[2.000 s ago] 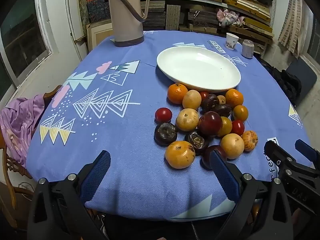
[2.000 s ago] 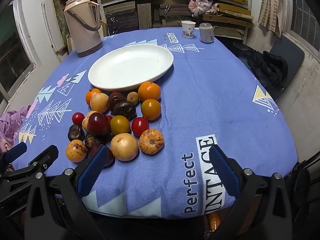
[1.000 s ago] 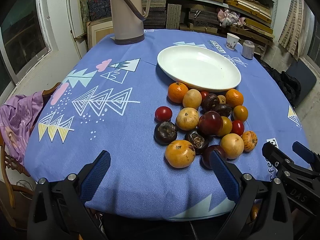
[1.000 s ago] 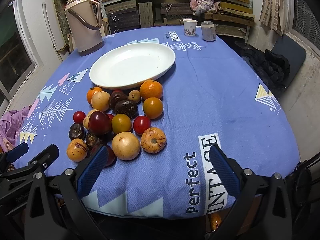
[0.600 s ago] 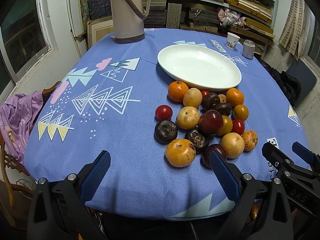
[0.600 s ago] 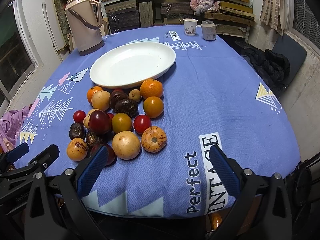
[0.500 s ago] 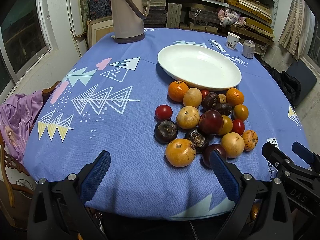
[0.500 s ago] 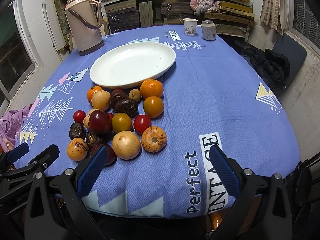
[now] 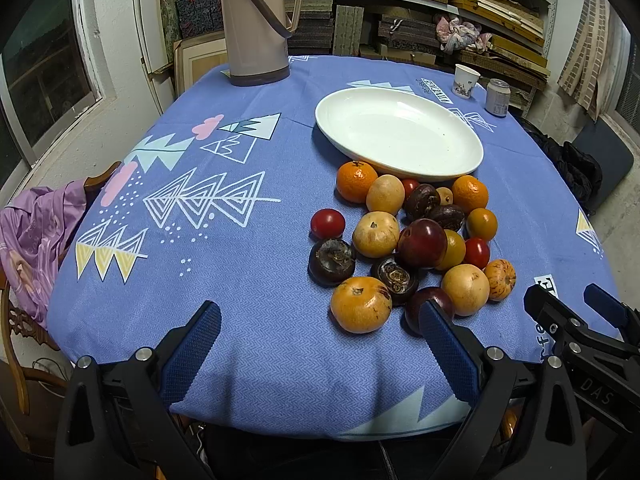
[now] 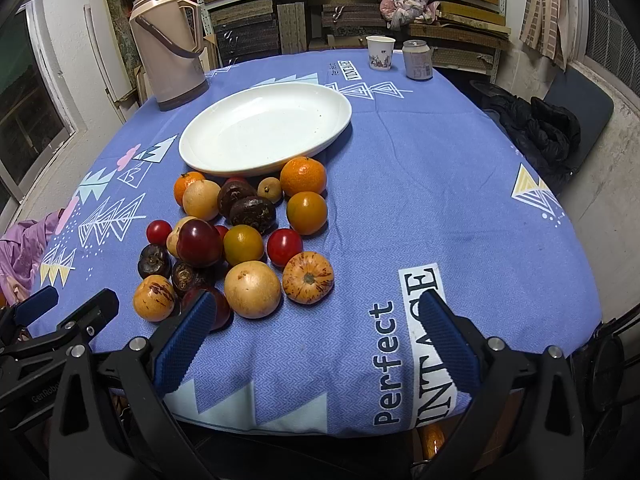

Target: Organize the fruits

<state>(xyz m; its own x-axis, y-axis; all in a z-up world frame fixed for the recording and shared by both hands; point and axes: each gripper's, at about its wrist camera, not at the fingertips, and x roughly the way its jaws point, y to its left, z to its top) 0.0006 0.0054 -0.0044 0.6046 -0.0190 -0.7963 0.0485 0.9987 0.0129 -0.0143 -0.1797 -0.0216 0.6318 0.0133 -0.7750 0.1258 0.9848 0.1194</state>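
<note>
- Since two seconds ago nothing on the table has moved; both cameras have only crept slightly forward and down, so the fruit pile sits a little nearer and larger in each view.
- The left gripper (image 9: 318, 338) hangs at the near edge of the table, its blue-padded jaws spread wide with nothing between them.
- The right gripper (image 10: 316, 330) is likewise at the near edge, jaws wide and empty.
- The landmark is the white oval ceramic plate (image 10: 336, 98) in the middle of the blue patterned tablecloth (image 9: 224, 320); it holds nothing.
- The heap of mixed fruit (image 10: 240, 236) lies just on the near side of the plate, its farthest pieces, two bright orange mandarins (image 10: 303, 176), almost under the plate's rim.
- Nearest to the grippers, farthest from the plate, are a round yellow-orange fruit with dark flecks (image 9: 360, 304), a pale tan round fruit (image 10: 252, 289) and a striped orange fruit (image 10: 308, 277).
- A tall beige thermos jug (image 9: 256, 24) stands beyond the plate, far from the fruit.
- My reading: sorting has not begun; the slow approach suggests a first pick from the near edge of the heap, most likely toward the plate.
</note>
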